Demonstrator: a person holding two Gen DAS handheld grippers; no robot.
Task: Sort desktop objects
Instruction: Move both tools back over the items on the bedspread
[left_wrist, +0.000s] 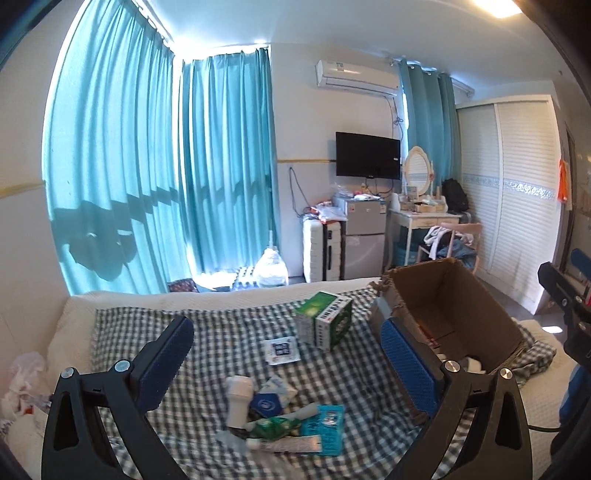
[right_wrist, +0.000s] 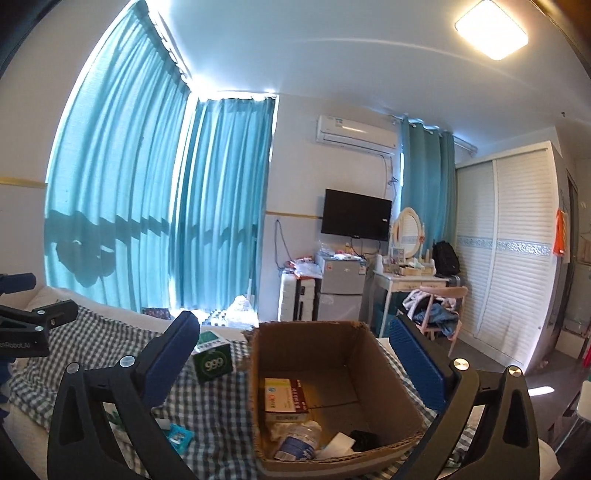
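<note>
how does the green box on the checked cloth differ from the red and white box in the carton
The green box stands outside the cardboard carton on the checked cloth; the red and white box lies flat inside it. The green box looks blockier and shows "999"; the red and white box is flatter and has a yellow stripe. Both look like small printed cardboard packs.

This is a lived-in bedroom in a home. Long teal curtains (left_wrist: 147, 166) cover the windows, a white air conditioner (left_wrist: 356, 75) hangs high on the wall above a black television (left_wrist: 367, 155), and a small grey fridge (left_wrist: 364, 238) stands beside a white dressing table (left_wrist: 421, 216) with an oval mirror (left_wrist: 419, 168). Clothes lie heaped on a chair (left_wrist: 448, 242), and a white wardrobe (left_wrist: 517, 206) with slatted sliding doors fills the right wall. A checked cloth (left_wrist: 207, 332) covers the bed in front.
</note>
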